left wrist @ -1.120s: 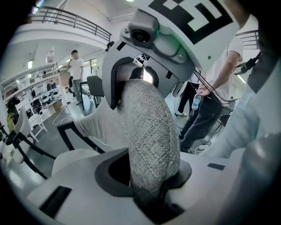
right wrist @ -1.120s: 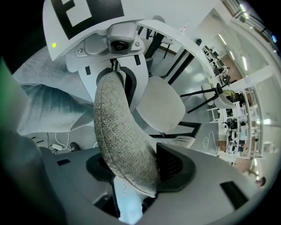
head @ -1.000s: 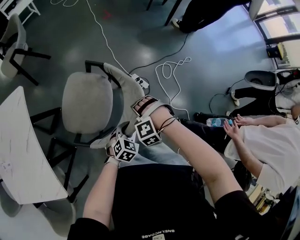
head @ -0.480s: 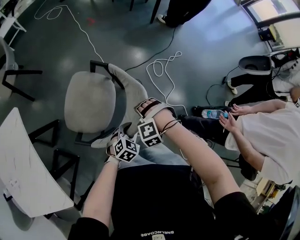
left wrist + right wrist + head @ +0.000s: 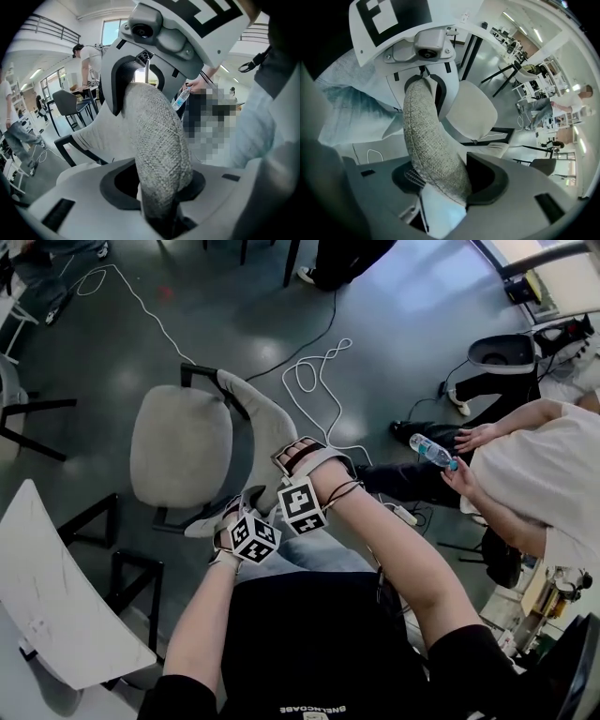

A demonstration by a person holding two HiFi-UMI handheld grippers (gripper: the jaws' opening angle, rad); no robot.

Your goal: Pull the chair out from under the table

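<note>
One chair (image 5: 183, 446) stands on the floor (image 5: 422, 324), clear of the one table (image 5: 56, 596). Its grey seat lies off the table's far corner, apart from the white top, with none of it under the table. The curved backrest (image 5: 267, 423) faces the wearer.

Two grippers hold that backrest, side by side along its top edge. The left gripper (image 5: 228, 519) has its jaws drawn fairly close, clamped on the thin end of the padded edge, with the woven fabric filling the gap. The right gripper (image 5: 292, 457) has its jaws set wider, pressed on both faces of a thicker stretch of the same edge. Each gripper view shows the other gripper further along the backrest.

Parts of two more chairs show: a dark shell one (image 5: 502, 352) at the upper right, and a pale one with black legs (image 5: 28, 418) at the left edge.

Two cables cross the floor beyond the chair, one white (image 5: 319, 381) in loose loops and one black (image 5: 291, 357).

One seated person (image 5: 544, 474) at the right holds one clear bottle (image 5: 433, 452) in both hands. What is in it cannot be told.
</note>
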